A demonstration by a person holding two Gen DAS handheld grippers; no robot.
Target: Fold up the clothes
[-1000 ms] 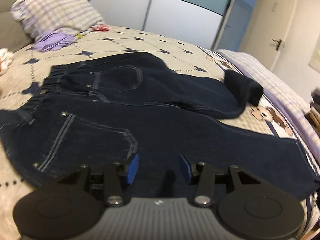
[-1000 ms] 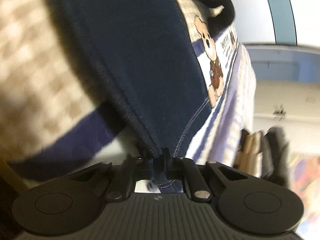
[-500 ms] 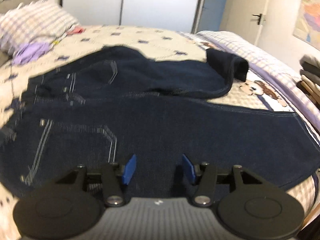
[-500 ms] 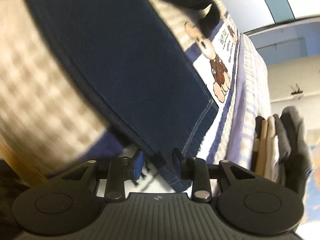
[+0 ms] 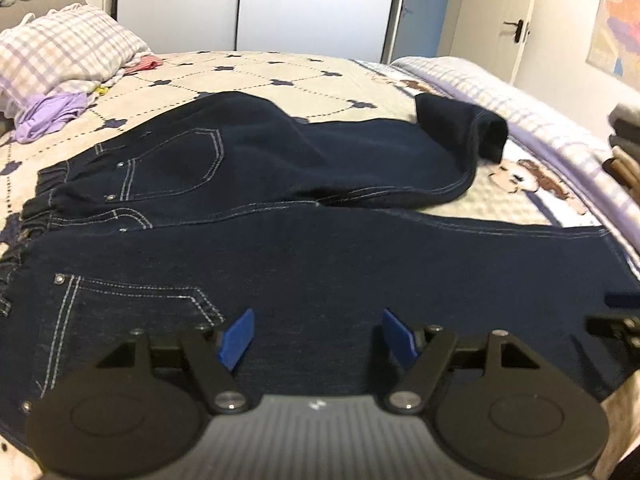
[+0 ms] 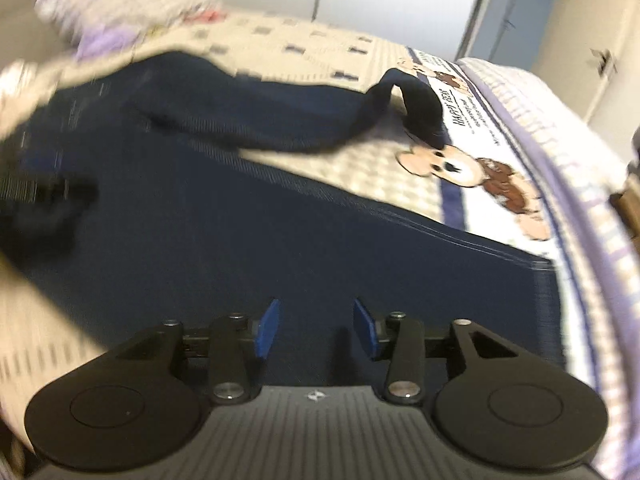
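Dark blue jeans point(image 5: 320, 248) lie spread on the bed, back pockets up, waistband at the left, legs running right. The far leg's hem point(image 5: 460, 128) is folded back on itself. My left gripper point(image 5: 316, 336) is open and empty just above the near leg by the pocket. My right gripper point(image 6: 316, 330) is open and empty above the near leg's hem end point(image 6: 280, 248); its view is blurred. The right gripper's fingers point(image 5: 616, 320) show at the right edge of the left wrist view.
The bed has a cream quilt point(image 5: 280, 76) with a bear print point(image 5: 532, 176) at the right. A checked pillow point(image 5: 64, 48) and purple clothes point(image 5: 48, 114) lie at the far left. Folded clothes point(image 5: 624, 136) are stacked beyond the bed's right edge. Wardrobe doors point(image 5: 280, 4) stand behind.
My right gripper let go of the near leg's hem, opened and swung up to look across the bed. My left gripper opened wider and drew back a little.
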